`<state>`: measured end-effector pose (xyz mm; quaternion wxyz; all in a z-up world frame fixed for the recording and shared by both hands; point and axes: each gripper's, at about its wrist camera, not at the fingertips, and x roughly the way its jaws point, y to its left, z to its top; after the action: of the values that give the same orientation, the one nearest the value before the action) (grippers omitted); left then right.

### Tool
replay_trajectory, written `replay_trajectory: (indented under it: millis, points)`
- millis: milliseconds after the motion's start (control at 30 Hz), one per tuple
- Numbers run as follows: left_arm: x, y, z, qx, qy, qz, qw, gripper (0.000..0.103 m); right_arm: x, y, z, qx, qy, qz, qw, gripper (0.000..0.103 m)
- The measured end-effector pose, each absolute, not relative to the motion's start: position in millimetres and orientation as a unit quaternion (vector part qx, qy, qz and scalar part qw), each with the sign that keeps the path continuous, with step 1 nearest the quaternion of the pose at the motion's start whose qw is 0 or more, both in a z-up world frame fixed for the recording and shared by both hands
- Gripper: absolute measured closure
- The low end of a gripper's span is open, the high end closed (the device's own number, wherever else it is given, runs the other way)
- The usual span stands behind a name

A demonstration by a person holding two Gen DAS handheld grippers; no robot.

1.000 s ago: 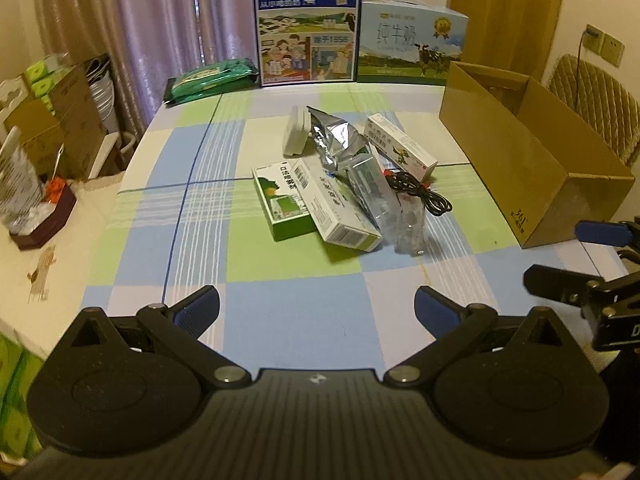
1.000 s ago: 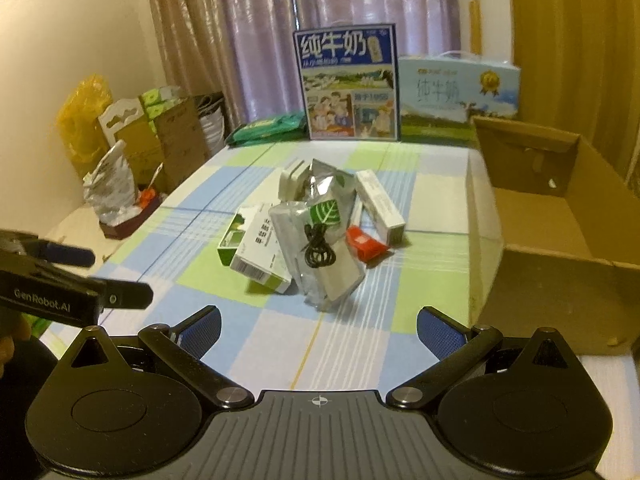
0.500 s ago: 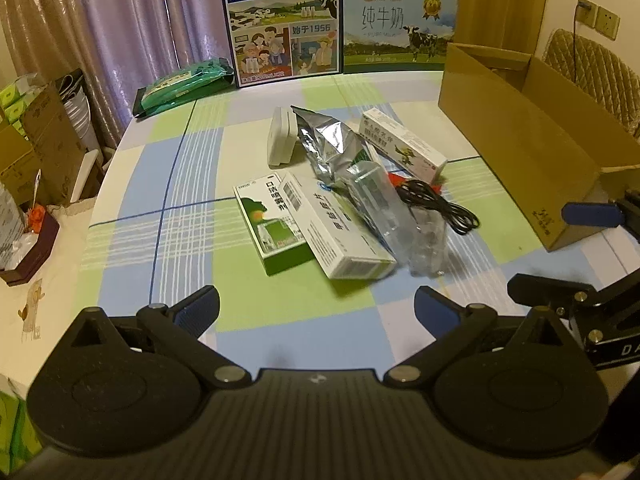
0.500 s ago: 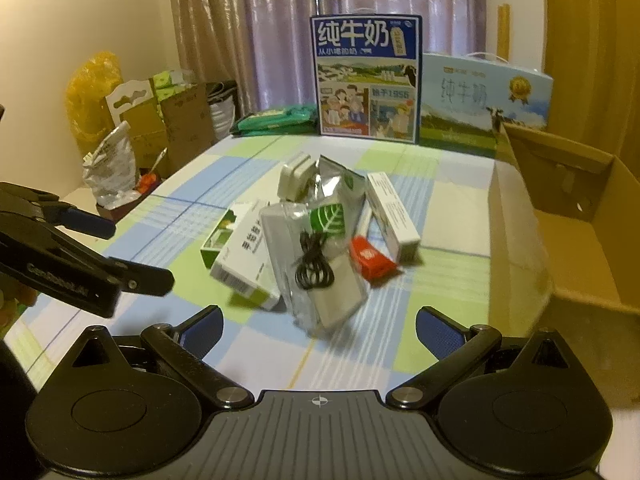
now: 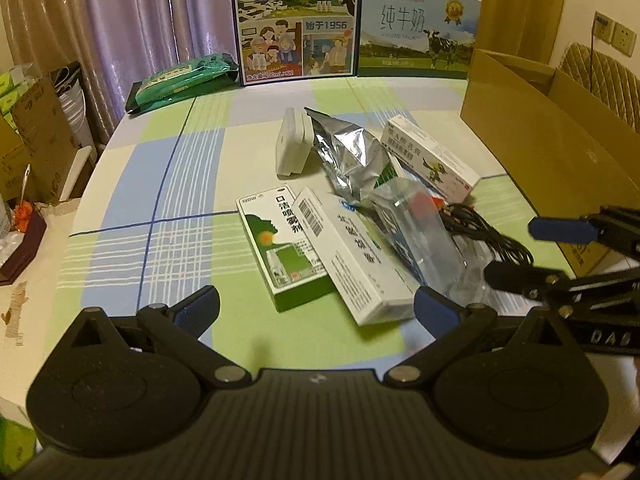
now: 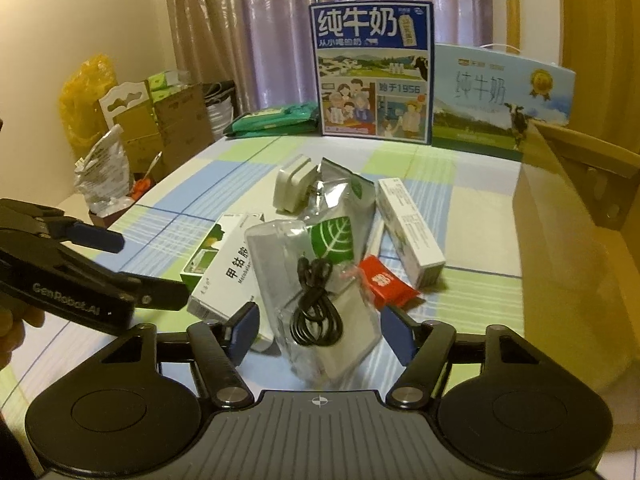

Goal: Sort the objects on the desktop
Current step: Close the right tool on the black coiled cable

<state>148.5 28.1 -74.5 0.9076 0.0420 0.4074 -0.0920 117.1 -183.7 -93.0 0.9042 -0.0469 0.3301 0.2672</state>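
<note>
A pile lies mid-table: a green-and-white box point(image 5: 280, 248), a white barcoded box point(image 5: 352, 256), a clear plastic case point(image 6: 320, 320) with a coiled black cable point(image 6: 316, 308) on it, a silver foil bag point(image 5: 348, 156), a white adapter point(image 5: 290, 148), a long white box point(image 6: 412, 228) and a red packet point(image 6: 384, 282). My right gripper point(image 6: 320, 334) is open, its fingers standing close on either side of the clear case's near end. My left gripper point(image 5: 316, 308) is open and holds nothing, just short of the two boxes. Each gripper shows in the other's view: the right gripper point(image 5: 510, 249), the left gripper point(image 6: 148, 266).
An open cardboard box point(image 5: 560, 168) stands on the table's right side. Two milk cartons point(image 5: 296, 20) and a green packet point(image 5: 184, 80) line the far edge. Boxes and bags point(image 6: 132, 128) crowd the floor beyond the table's left edge.
Both grippers have moved forward and down toward the pile. The right gripper's fingers have narrowed and now flank the clear case; the left stays wide.
</note>
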Motion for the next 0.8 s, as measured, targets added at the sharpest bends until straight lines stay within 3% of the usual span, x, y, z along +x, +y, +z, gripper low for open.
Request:
replay_trajectory:
  millis: [400, 533, 800]
  points:
    - [152, 28, -84, 0.028, 0.408, -0.105, 0.907, 0.001, 127, -176, -103, -0.04, 0.337, 0.27, 0.901, 0.062]
    - [152, 25, -85, 0.03, 0.407, -0.11, 0.906, 0.001, 125, -176, -103, -0.035, 0.338, 0.273, 0.9, 0.079]
    - [152, 20, -88, 0.031, 0.408, -0.119, 0.905, 0.001, 116, -188, -99, -0.027, 0.335, 0.258, 0.906, 0.083]
